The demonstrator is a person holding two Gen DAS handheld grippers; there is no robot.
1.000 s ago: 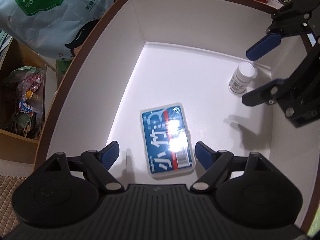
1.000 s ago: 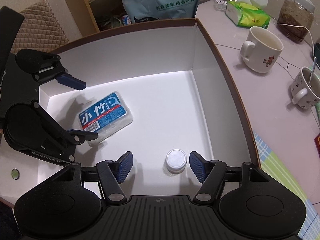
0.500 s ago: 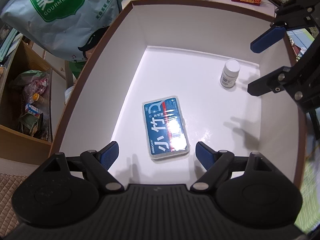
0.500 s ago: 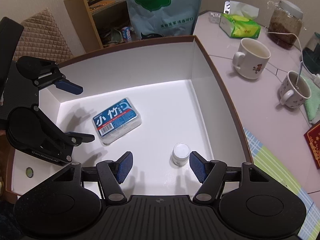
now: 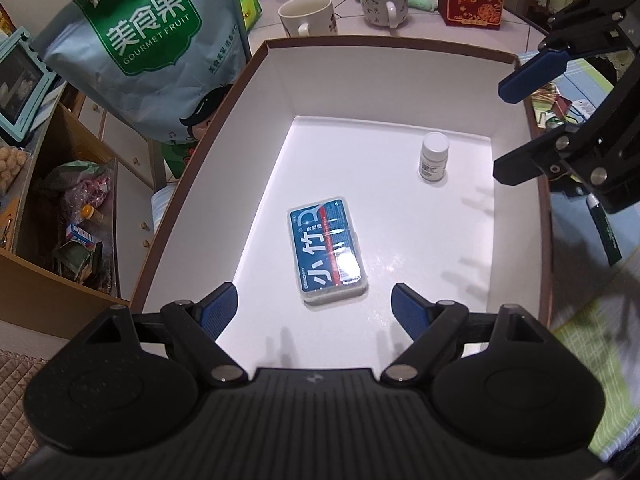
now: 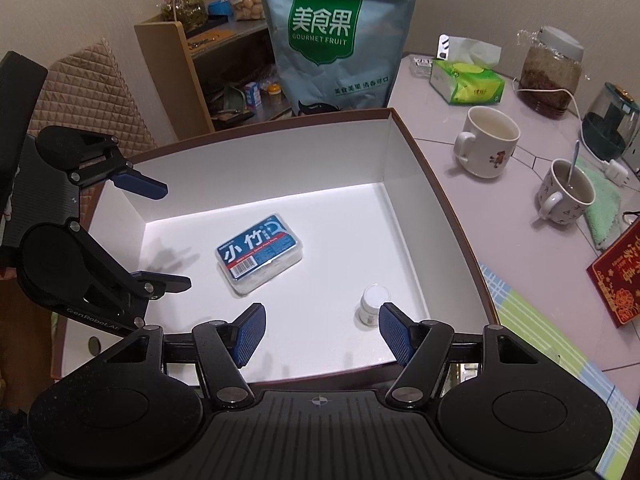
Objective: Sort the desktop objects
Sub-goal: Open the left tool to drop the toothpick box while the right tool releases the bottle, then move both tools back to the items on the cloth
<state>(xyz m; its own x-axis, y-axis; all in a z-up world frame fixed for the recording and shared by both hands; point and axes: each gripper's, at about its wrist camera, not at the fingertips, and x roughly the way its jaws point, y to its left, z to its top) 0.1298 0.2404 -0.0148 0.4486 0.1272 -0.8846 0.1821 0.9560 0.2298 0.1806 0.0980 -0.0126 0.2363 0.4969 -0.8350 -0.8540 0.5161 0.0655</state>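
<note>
My left tongs (image 5: 314, 306) and right tongs (image 6: 322, 328) are spread, empty, above the box (image 6: 404, 160) holding floss case (image 6: 259, 253) and bottle (image 6: 373, 308).

Both grippers (image 5: 314, 306) (image 6: 322, 330) are matte black, with ribbed bases, silver screws and blue-padded jaws.

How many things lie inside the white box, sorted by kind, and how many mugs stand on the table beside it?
Blue floss-pick case: 1
Small white bottle: 1
Mugs on the table: 2, one plain, one with a spoon in it
Total: 4
</note>
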